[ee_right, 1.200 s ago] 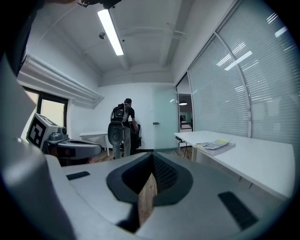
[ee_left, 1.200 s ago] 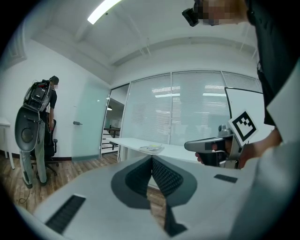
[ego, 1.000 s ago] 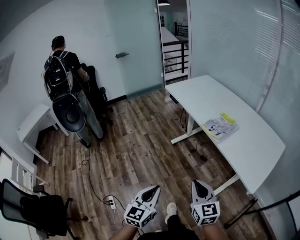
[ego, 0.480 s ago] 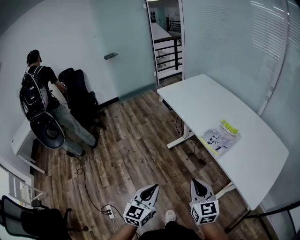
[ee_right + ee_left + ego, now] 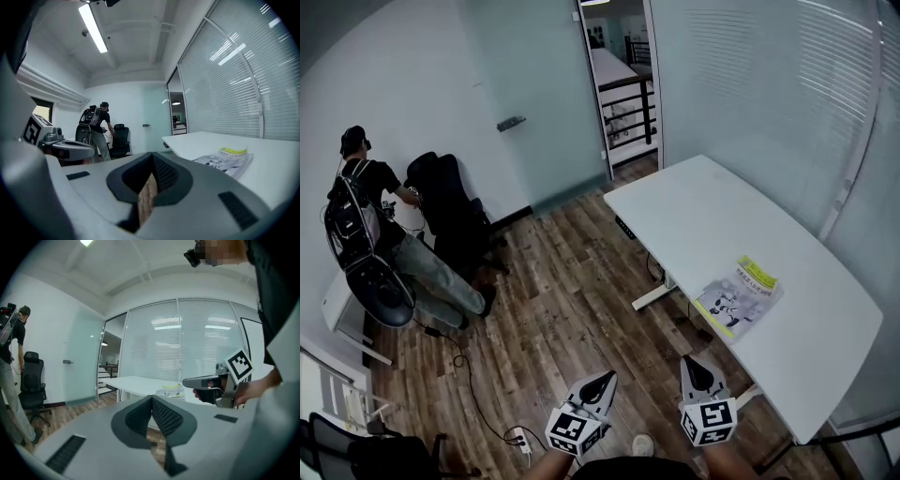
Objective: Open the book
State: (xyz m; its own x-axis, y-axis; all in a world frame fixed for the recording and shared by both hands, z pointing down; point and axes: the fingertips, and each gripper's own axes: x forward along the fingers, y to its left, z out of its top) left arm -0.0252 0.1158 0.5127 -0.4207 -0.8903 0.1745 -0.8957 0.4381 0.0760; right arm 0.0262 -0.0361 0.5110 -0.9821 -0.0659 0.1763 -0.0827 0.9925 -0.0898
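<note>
The book [image 5: 738, 295] is a thin closed booklet with a grey cover and a yellow-green strip. It lies flat near the front edge of the long white table [image 5: 722, 216] on the right. Both grippers are low in the head view, over the wood floor and well short of the table. My left gripper [image 5: 602, 380] is shut with nothing in it, and so is my right gripper [image 5: 692, 366]. The left gripper view has the book [image 5: 171, 389] far beyond the closed jaw tips. In the right gripper view the book [image 5: 225, 161] lies ahead to the right.
A person with a backpack [image 5: 356, 216] stands at the far left wall by a black office chair [image 5: 450, 211]. A frosted glass door [image 5: 534, 103] is at the back. A cable and power strip [image 5: 520, 436] lie on the floor left of my grippers.
The whole view has swung: the table and book now sit larger and nearer, and the person has drifted to the left edge. Both grippers keep their place and stay shut.
</note>
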